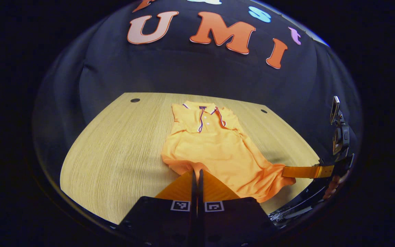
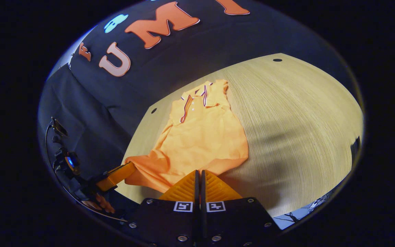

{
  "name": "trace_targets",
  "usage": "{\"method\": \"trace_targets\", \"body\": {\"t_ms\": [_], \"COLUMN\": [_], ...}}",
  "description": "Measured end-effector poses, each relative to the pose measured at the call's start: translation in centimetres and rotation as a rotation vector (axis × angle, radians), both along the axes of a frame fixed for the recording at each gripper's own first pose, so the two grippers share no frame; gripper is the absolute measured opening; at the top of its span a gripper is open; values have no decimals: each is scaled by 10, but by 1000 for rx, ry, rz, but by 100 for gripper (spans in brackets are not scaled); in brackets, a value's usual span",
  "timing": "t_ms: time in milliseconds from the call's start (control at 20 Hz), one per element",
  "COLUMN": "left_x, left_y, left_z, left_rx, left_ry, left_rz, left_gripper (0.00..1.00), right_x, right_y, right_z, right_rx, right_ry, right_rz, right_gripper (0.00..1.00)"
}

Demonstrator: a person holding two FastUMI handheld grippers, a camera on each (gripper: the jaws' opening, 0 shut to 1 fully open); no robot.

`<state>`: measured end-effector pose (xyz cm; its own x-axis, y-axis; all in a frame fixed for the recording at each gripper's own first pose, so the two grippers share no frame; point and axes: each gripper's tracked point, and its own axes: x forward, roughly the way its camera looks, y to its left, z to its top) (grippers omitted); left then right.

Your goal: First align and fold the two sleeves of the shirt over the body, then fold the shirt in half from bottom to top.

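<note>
One pale wood-grain worktop (image 1: 115,147) spreads across the middle of the left gripper view, with a small dark hole (image 1: 135,100) near its far left corner and another (image 1: 263,111) near the far right; in the right gripper view the worktop (image 2: 303,120) takes the right half of the frame. On it lies the orange shirt (image 1: 211,144), collar toward the top of the frame and hem toward the bottom, its sleeves already folded over the body; in the right gripper view the shirt (image 2: 201,137) sits centre-left, collar upper and hem lower. The left claw (image 1: 197,173) rises from the bottom centre of its own view, fingers pressed together on the near hem of the shirt; in the right gripper view the same left claw (image 2: 123,171) reaches in from the lower left and pinches the hem's left corner, a hand (image 2: 98,204) behind it. The right claw (image 2: 199,173) is likewise clenched on the hem at bottom centre; in the left gripper view the right claw (image 1: 286,171) comes in from the right edge, gripping the hem's lower right corner, which is drawn out toward it.
</note>
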<state>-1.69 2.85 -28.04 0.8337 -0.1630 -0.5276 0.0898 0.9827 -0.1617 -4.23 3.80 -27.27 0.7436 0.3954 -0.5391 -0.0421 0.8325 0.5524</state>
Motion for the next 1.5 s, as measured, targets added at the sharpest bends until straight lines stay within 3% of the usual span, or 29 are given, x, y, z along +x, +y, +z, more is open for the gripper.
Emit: {"method": "trace_targets", "body": {"t_ms": [650,1500], "left_x": [103,281], "left_y": [-4,8], "left_z": [65,92], "left_rx": [-4,-70], "left_ry": [-120,-168], "left_rz": [-51,-137], "left_gripper": [1,1], "right_x": [92,256], "right_y": [-22,-45], "right_z": [73,115], "right_rx": [67,1], "right_ry": [-118,-166], "right_rz": [-76,-188], "right_gripper": [1,0]}}
